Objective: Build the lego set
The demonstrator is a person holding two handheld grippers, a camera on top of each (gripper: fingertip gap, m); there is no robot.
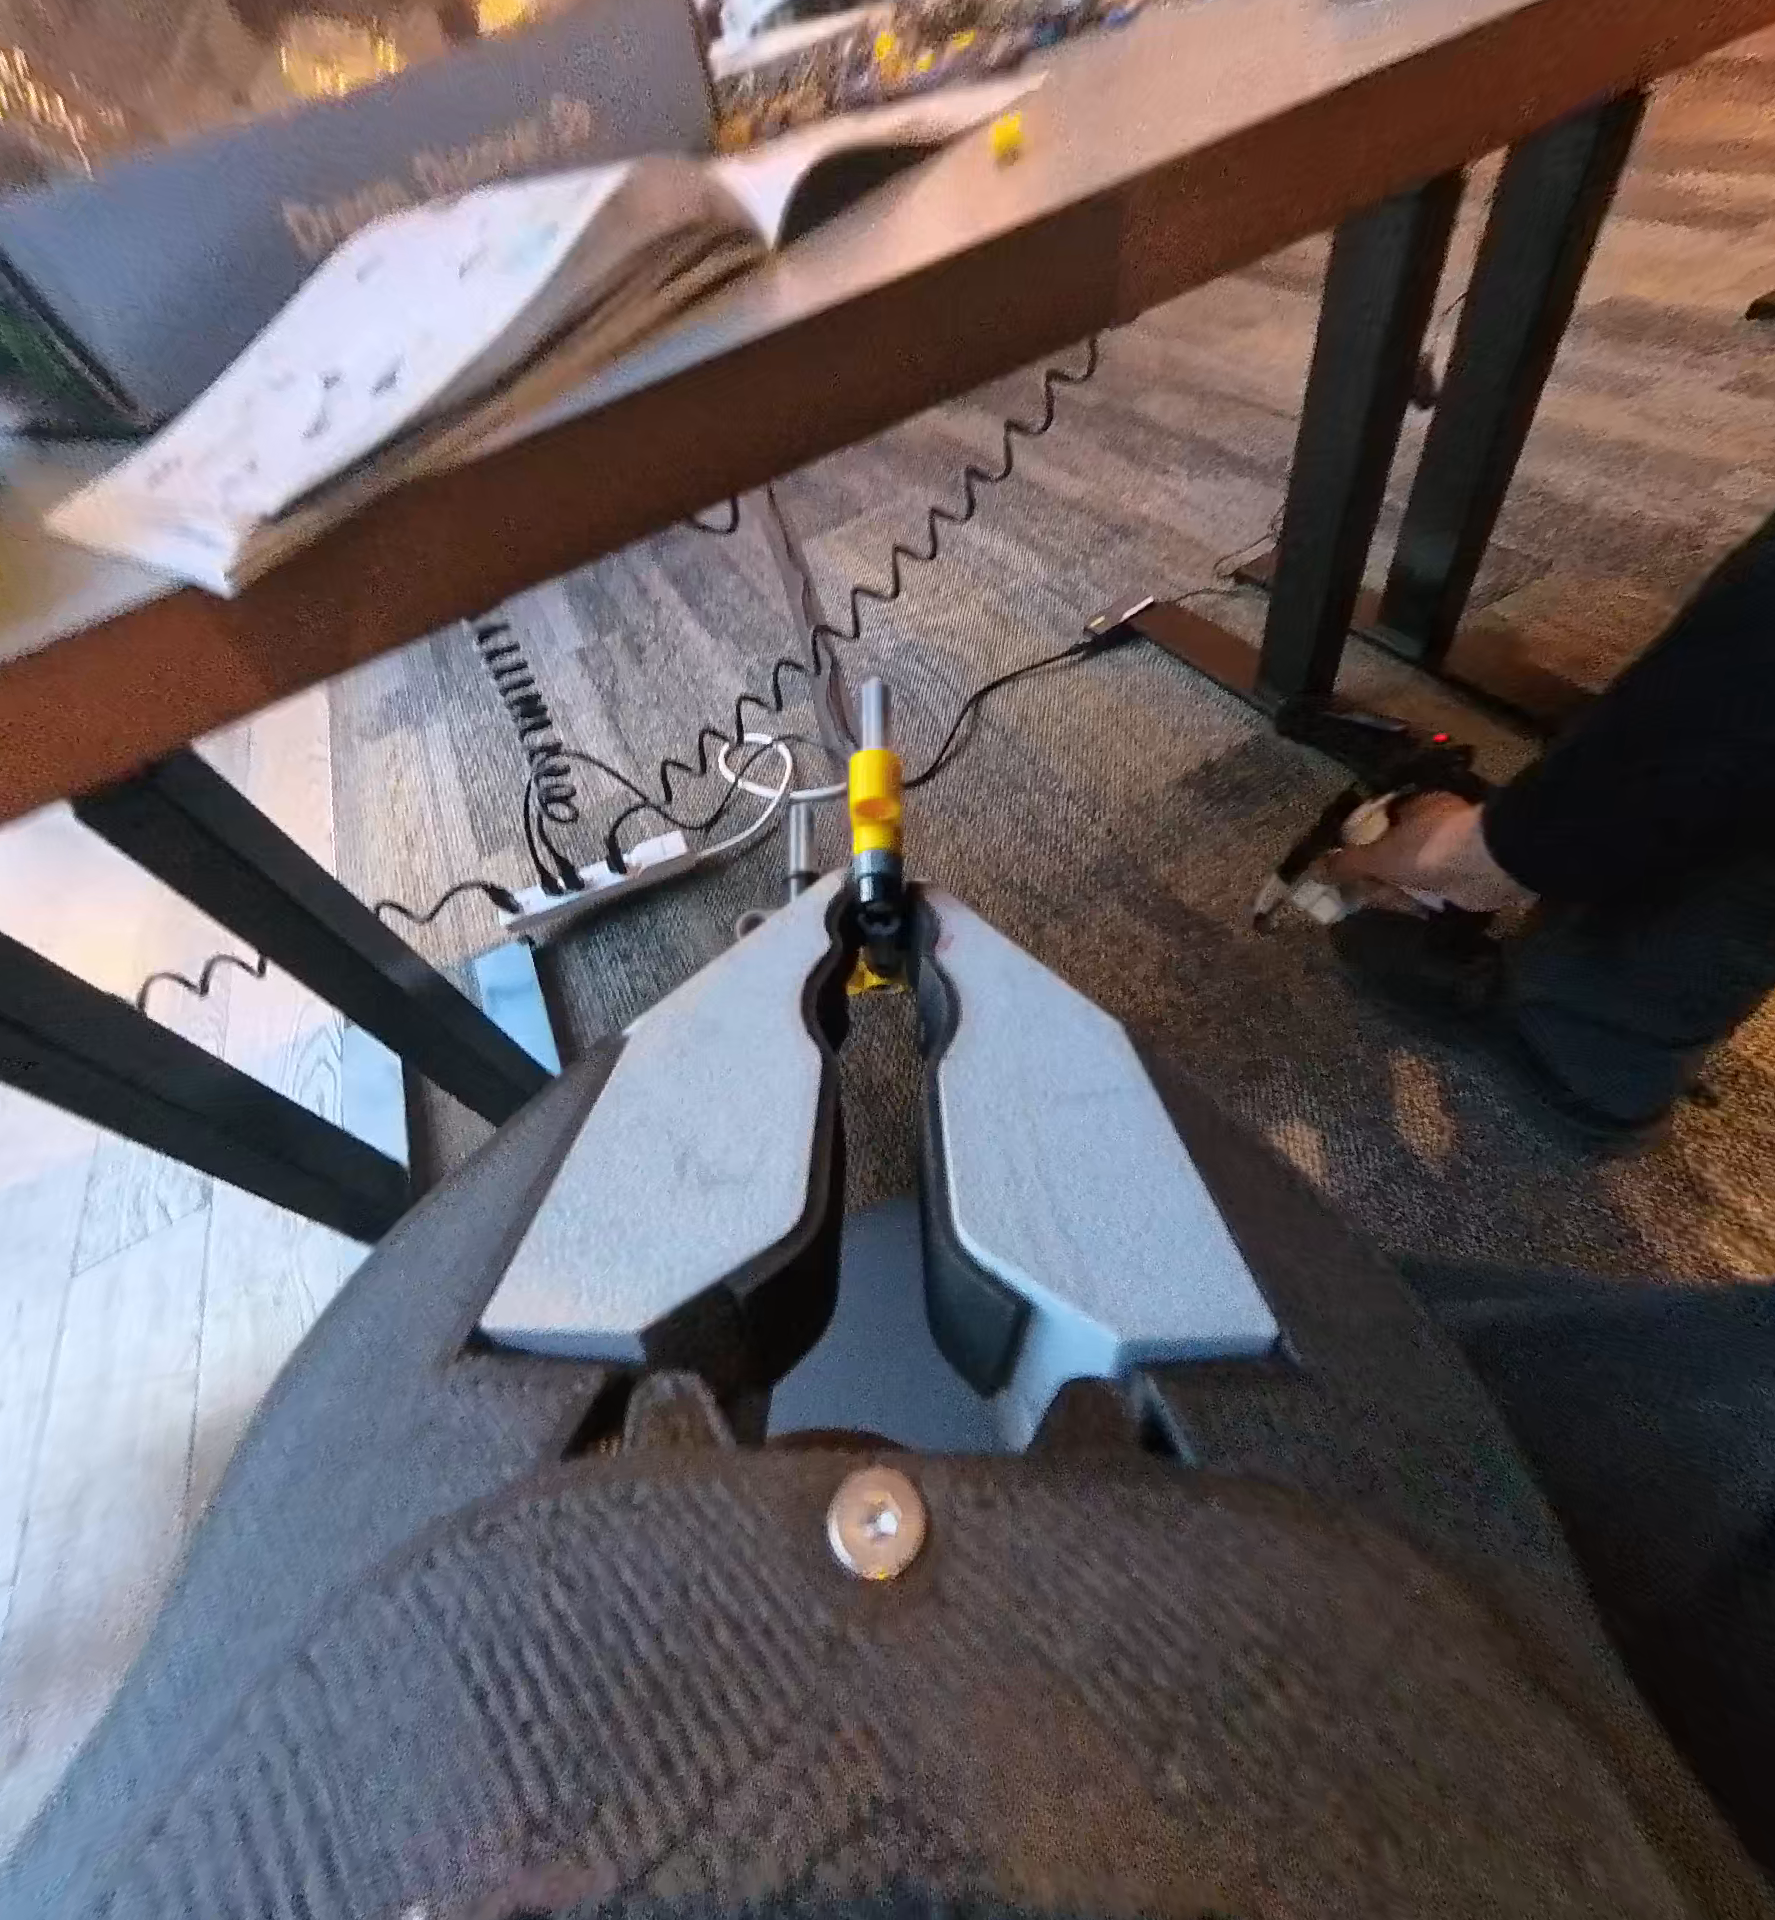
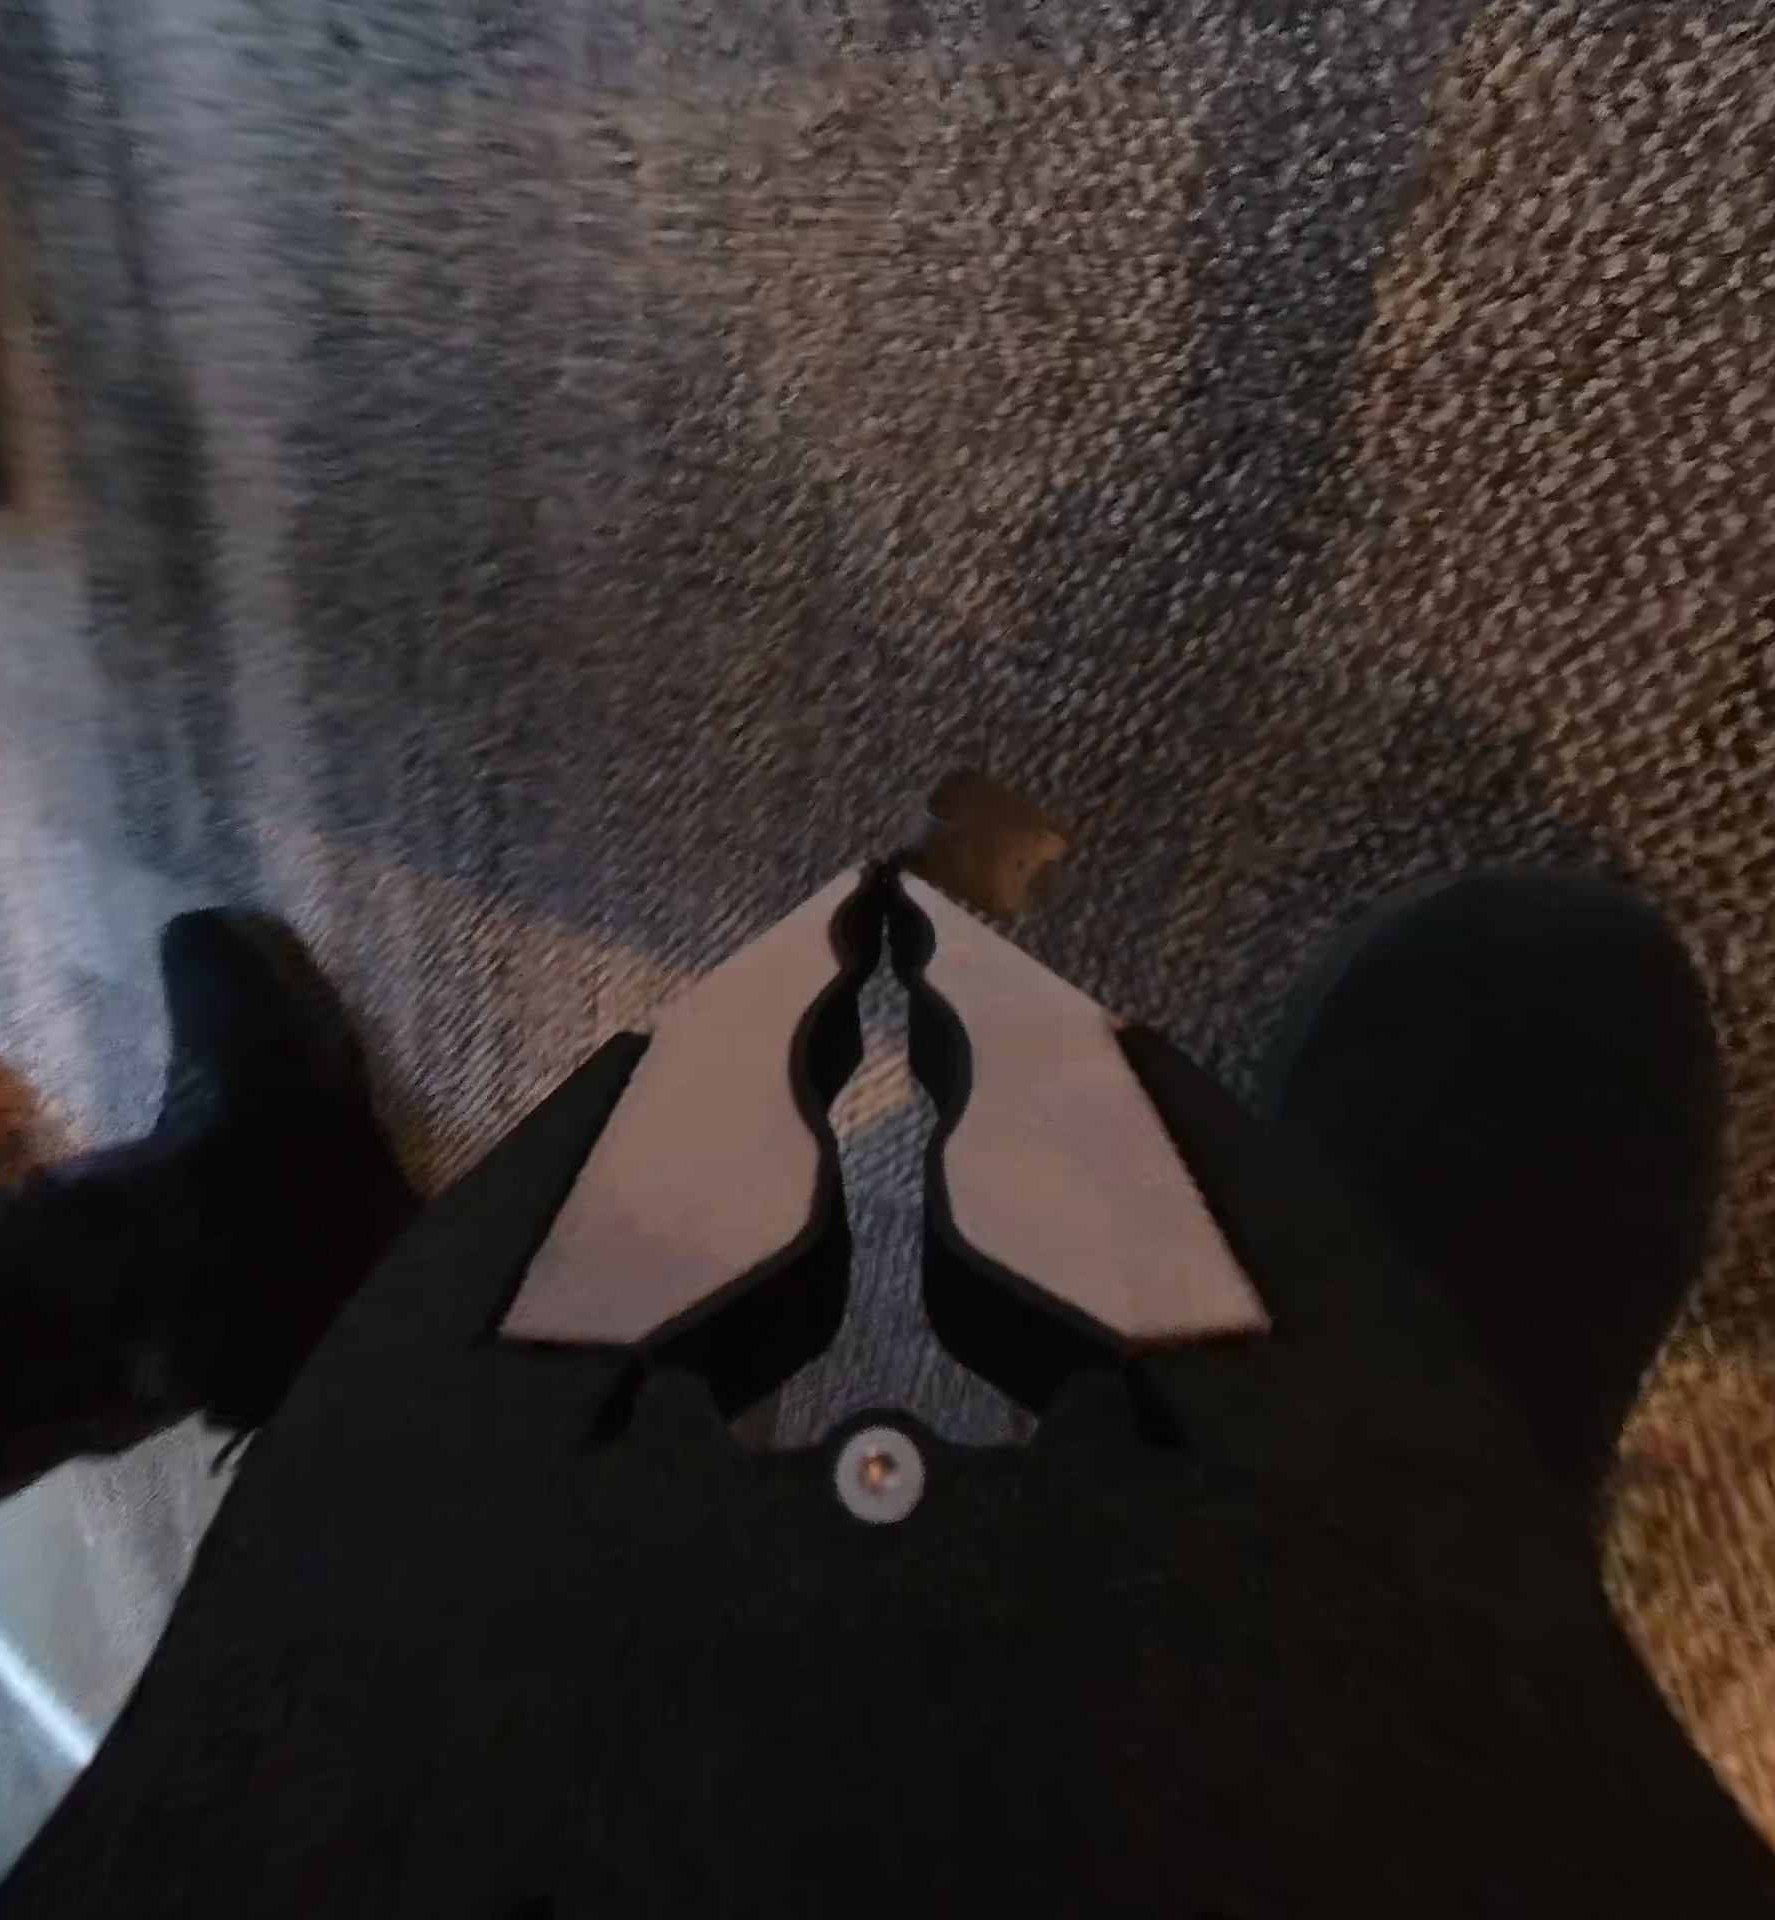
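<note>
My left gripper (image 1: 878, 920) is shut on a small toy-brick assembly (image 1: 875, 805): a yellow connector on a grey axle with a black pin at its base. It holds the piece in the air above the carpet, below the table's edge. My right gripper (image 2: 881, 883) is shut, its fingertips meeting low over the carpet (image 2: 862, 468). A small yellow-brown piece (image 2: 997, 847) lies on the carpet just beyond the tips and to their right; whether the tips touch it I cannot tell. The left wrist view shows the right gripper (image 1: 1278, 904) in a person's hand down at the floor.
A brown table (image 1: 758, 416) with black legs (image 1: 1361, 416) bears an open book (image 1: 426, 312). Coiled cables (image 1: 862, 582) and a power strip (image 1: 592, 883) lie on the carpet beneath it. The person's dark shoes (image 2: 1485, 1091) (image 2: 239, 1039) stand either side of the right gripper. Tip to tip, the grippers are about 65 cm apart.
</note>
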